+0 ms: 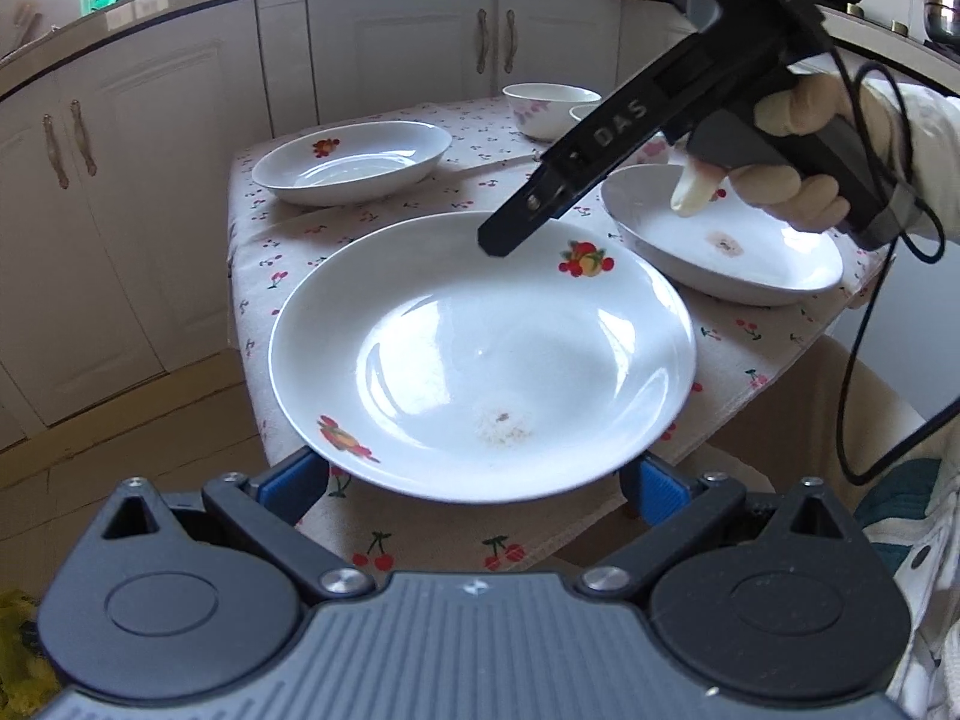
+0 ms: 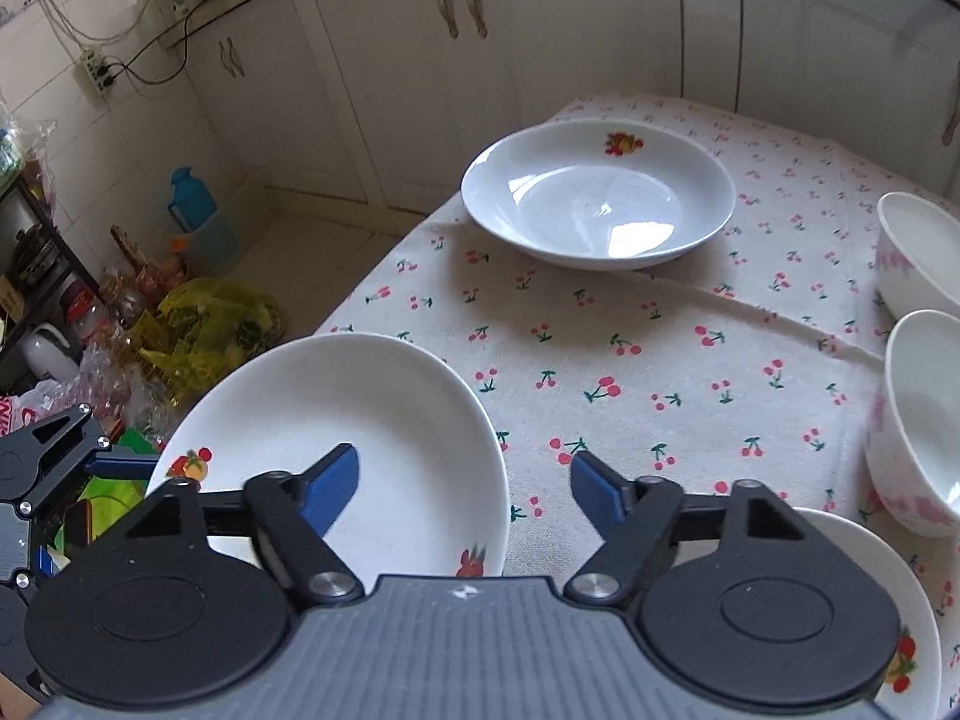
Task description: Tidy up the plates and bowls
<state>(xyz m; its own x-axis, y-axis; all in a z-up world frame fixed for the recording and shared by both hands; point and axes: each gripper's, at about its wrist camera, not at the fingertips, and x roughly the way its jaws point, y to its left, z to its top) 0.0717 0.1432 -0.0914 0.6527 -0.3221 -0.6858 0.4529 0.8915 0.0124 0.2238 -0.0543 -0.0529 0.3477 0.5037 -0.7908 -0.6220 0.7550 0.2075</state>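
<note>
White fruit-print ceramic plate [image 1: 480, 354] is located at tablecloth [image 2: 630, 372] near edge. Left gripper [image 1: 474, 480] fingers wide, plate between; right gripper [image 2: 465, 480] part-open, straddling rim w/o contact. Risk: off-centre pinch tips plate over edge.

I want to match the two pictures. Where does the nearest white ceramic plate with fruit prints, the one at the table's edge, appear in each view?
Left wrist view: the white ceramic plate with fruit prints fills the centre, overhanging the table edge.
Right wrist view: the same plate lies lower left, partly behind a blue finger.
Shared landmark: the cherry-print tablecloth and the far white plate on it.
</note>
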